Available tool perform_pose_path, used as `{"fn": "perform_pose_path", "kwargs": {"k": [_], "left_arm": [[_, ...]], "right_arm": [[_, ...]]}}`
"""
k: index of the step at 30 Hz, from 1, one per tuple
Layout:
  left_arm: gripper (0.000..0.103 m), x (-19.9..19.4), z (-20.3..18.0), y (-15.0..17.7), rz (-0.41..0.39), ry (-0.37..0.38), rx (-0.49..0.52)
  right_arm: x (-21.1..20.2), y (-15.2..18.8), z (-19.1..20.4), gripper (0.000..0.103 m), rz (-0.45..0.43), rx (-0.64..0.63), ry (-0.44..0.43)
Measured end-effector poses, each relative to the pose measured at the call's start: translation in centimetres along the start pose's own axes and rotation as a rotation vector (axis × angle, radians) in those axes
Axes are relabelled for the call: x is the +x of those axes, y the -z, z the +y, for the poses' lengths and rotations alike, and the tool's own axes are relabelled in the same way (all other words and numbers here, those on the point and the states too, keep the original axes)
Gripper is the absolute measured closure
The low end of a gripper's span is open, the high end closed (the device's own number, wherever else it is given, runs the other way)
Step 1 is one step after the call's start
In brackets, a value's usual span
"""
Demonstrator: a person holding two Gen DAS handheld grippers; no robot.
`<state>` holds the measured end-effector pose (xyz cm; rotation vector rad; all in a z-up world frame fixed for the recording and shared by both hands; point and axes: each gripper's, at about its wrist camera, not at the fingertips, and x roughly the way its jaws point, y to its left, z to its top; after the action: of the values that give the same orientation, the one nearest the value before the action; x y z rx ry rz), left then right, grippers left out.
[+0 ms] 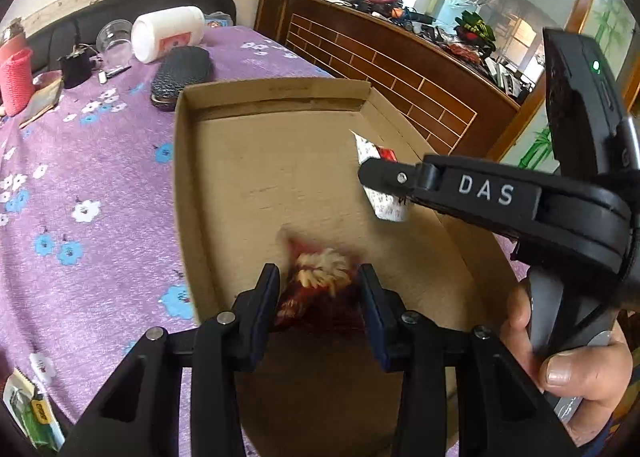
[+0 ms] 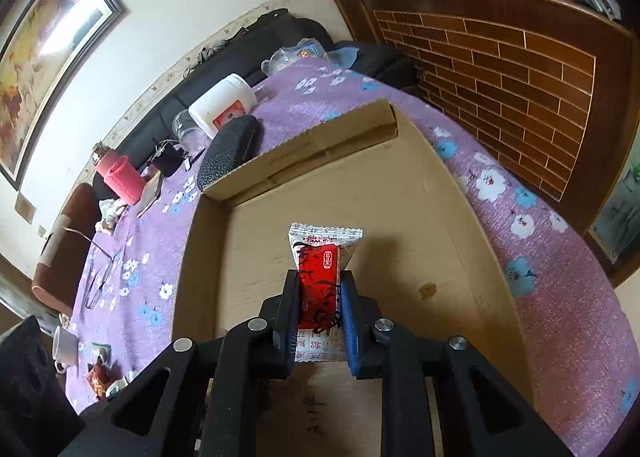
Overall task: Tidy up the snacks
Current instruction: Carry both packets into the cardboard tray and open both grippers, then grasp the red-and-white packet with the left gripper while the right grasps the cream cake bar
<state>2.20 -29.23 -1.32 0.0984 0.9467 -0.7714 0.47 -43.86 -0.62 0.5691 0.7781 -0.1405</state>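
Observation:
A shallow cardboard box (image 1: 182,177) lies open on the purple flowered tablecloth (image 1: 88,161). My left gripper (image 1: 319,277) hangs over the near part of the box floor. It is shut on a dark red snack packet (image 1: 320,263), which is blurred. From the right, my right gripper (image 1: 372,173) reaches over the box, held by a hand (image 1: 576,369), and a white and red snack packet (image 1: 370,147) sticks out of it. In the right wrist view the right gripper (image 2: 320,281) is shut on that white and red packet (image 2: 326,241) above the box floor (image 2: 400,257).
Beyond the box lie a black textured case (image 1: 180,73), a white jar on its side (image 1: 168,37) and a clear cup (image 1: 114,37). A pink knitted sleeve (image 2: 120,175), a white mug (image 2: 64,347) and loose packets (image 2: 98,377) stand to the left. A wooden counter (image 2: 500,69) borders the right.

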Motion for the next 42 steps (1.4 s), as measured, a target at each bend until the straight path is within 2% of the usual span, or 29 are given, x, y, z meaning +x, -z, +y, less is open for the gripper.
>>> {"fn": "perform_pose_path", "kwargs": {"k": [4, 9, 13, 16, 18, 20, 23, 28, 34, 38, 39, 42], "left_arm": [[0.064, 0.0, -0.6, 0.4, -0.008, -0.016, 0.031], [0.064, -0.1, -0.5, 0.3, -0.015, 0.0, 0.022], [0.063, -0.3, -0.3, 0.2, -0.014, 0.004, 0.002], [0.055, -1.1, -0.2, 0.0, -0.034, -0.004, -0.014], [0.05, -2.1, -0.3, -0.1, -0.063, -0.016, -0.025], [0.046, -3.1, -0.5, -0.3, -0.086, -0.025, -0.033], [0.046, -5.0, -0.9, -0.2, -0.125, -0.044, -0.037], [0.042, -8.7, -0.8, 0.9, -0.168, -0.071, -0.013], [0.042, -12.7, 1.8, 2.6, -0.199, -0.105, -0.043], [0.042, -15.3, 4.1, 4.0, -0.196, -0.096, -0.079], [0.04, -16.1, 4.7, 4.6, -0.201, -0.107, -0.084], [0.037, -18.1, 6.7, 6.2, -0.223, -0.123, -0.104]], "right_arm": [[0.2, 0.2, 0.3, 0.082, 0.01, -0.005, 0.014], [0.3, 0.2, -0.1, 0.081, 0.018, 0.012, 0.005], [-0.7, 0.3, -0.2, 0.076, -0.034, 0.015, -0.02], [-2.3, 0.2, 0.0, 0.057, -0.108, 0.01, -0.054], [-4.0, 0.3, 0.5, 0.037, -0.196, -0.024, -0.091], [-5.6, 0.5, 1.3, 0.024, -0.283, -0.06, -0.088], [-7.9, 1.1, 2.3, 0.014, -0.383, -0.089, -0.085], [-10.4, 2.2, 2.7, 0.013, -0.416, -0.04, -0.198], [-11.2, 5.2, 4.1, 0.013, -0.367, -0.048, -0.351], [-11.5, 7.7, 6.5, 0.014, -0.347, -0.116, -0.431], [-11.6, 8.3, 7.6, 0.019, -0.324, -0.154, -0.461], [-11.2, 10.3, 10.8, 0.023, -0.253, -0.261, -0.46]]}}
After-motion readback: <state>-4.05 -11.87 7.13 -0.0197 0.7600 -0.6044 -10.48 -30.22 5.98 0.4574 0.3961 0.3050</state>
